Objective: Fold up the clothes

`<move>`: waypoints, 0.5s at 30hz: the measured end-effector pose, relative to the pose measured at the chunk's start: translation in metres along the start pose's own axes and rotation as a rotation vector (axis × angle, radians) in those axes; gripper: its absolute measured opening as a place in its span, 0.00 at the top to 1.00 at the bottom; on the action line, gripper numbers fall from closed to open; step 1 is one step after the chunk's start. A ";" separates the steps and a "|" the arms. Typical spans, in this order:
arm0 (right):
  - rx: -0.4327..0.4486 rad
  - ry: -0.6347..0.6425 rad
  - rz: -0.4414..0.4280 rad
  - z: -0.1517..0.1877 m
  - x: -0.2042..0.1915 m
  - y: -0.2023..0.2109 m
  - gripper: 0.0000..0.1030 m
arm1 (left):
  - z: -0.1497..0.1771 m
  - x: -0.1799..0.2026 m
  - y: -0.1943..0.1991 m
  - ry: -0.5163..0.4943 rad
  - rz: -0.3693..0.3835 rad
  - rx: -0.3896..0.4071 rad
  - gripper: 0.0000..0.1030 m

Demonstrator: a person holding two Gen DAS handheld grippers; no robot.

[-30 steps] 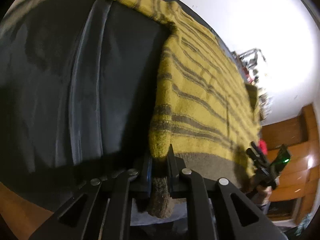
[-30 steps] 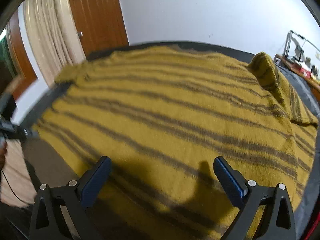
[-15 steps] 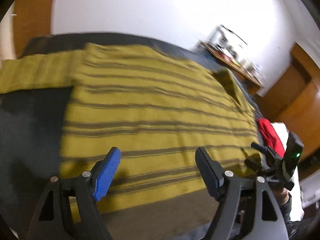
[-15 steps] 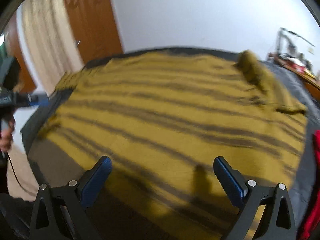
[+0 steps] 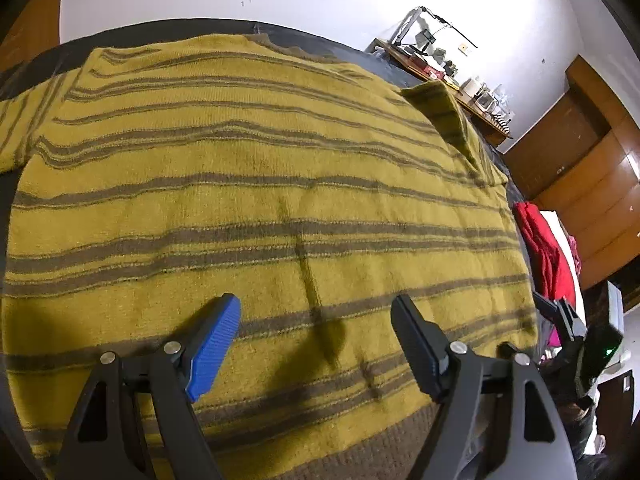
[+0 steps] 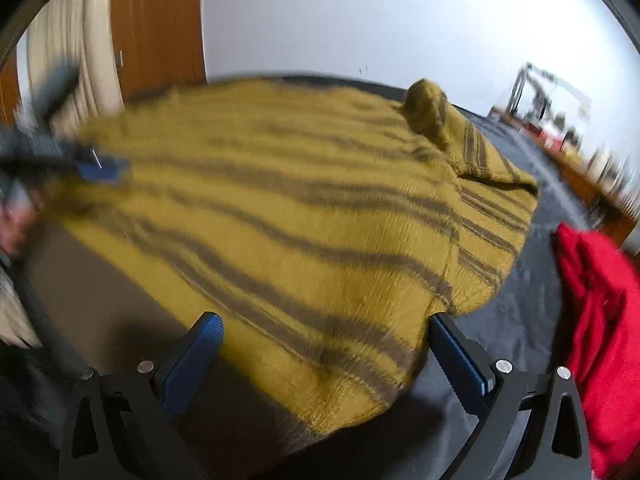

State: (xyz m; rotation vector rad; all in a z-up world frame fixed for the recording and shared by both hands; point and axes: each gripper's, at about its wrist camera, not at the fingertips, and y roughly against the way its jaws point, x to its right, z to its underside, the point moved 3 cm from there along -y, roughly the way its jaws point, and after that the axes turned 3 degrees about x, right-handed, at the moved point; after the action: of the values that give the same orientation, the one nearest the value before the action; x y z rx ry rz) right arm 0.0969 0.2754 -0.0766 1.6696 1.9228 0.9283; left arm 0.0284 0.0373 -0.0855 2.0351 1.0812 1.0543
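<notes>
A mustard-yellow sweater with grey-brown stripes (image 5: 260, 200) lies spread flat on a dark sheet (image 5: 160, 32). Its right sleeve (image 5: 444, 116) is folded up onto the body. My left gripper (image 5: 316, 324) is open and empty, hovering above the sweater near its brown hem (image 5: 360, 452). In the right wrist view the sweater (image 6: 300, 220) fills the middle, blurred by motion. My right gripper (image 6: 326, 338) is open and empty over the sweater's lower right corner. The left gripper (image 6: 80, 160) shows blurred at the left, and the right gripper shows at the left view's right edge (image 5: 576, 336).
A red garment (image 6: 600, 320) lies on the dark sheet right of the sweater, also in the left wrist view (image 5: 544, 248). A cluttered wooden shelf (image 5: 452, 76) runs along the white wall. A wooden door (image 6: 156, 28) and a curtain (image 6: 68, 64) stand at the left.
My left gripper let go of the sweater's hem, opened, and swung round over the sweater's body. My right gripper stayed open and moved right toward the sweater's corner and the red garment.
</notes>
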 end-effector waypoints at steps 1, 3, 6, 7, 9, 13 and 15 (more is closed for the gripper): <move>-0.002 -0.010 -0.013 -0.001 0.001 0.000 0.00 | 0.000 0.001 -0.001 -0.004 -0.005 -0.004 0.21; -0.001 -0.058 -0.054 -0.002 0.010 0.002 0.00 | -0.004 0.004 -0.005 -0.002 -0.016 -0.018 0.21; 0.037 -0.186 -0.113 -0.006 0.035 0.011 0.00 | -0.013 0.011 -0.002 -0.002 0.011 -0.019 0.21; 0.060 -0.248 -0.119 -0.008 0.048 0.016 0.00 | -0.017 0.017 -0.001 -0.011 0.026 -0.014 0.21; 0.114 -0.384 -0.123 -0.008 0.077 0.027 0.00 | -0.025 0.030 -0.001 -0.033 0.054 -0.005 0.21; 0.141 -0.550 -0.053 -0.007 0.120 0.033 0.18 | -0.043 0.055 -0.003 -0.076 0.112 0.005 0.21; 0.116 -0.571 0.018 -0.005 0.132 0.028 0.32 | -0.052 0.065 -0.006 -0.106 0.124 0.021 0.21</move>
State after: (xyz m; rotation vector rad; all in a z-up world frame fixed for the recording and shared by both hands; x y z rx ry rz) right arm 0.0886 0.4047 -0.0387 1.7736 1.5895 0.2927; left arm 0.0052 0.1034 -0.0402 2.1723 0.9266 0.9870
